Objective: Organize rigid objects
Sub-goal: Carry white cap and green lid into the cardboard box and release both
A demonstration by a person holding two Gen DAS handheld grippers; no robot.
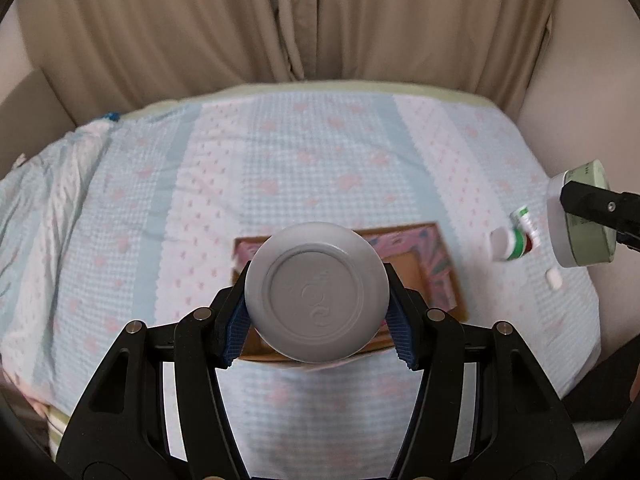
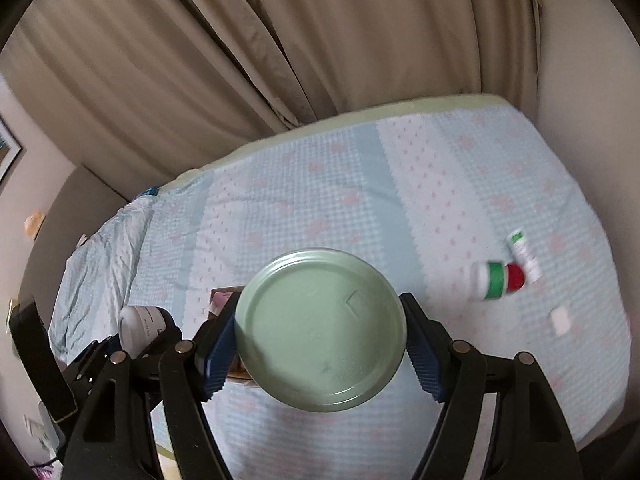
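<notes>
Grey jar (image 1: 317, 292) clenched in the left gripper (image 1: 318, 320), above the cardboard box (image 1: 436, 264); right gripper (image 2: 320, 344) grasps the green tin (image 2: 320, 332), bottle (image 2: 498, 280) at two o'clock on the bedspread (image 2: 360, 184).

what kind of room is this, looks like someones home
Most likely a bedroom in a home. A bed with a blue and pink patterned cover fills the view, beige curtains hang right behind it, and a framed picture is on the wall at the left.

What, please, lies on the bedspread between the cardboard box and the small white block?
In the left wrist view, a white bottle with green and red bands and a small tube lie there.
</notes>
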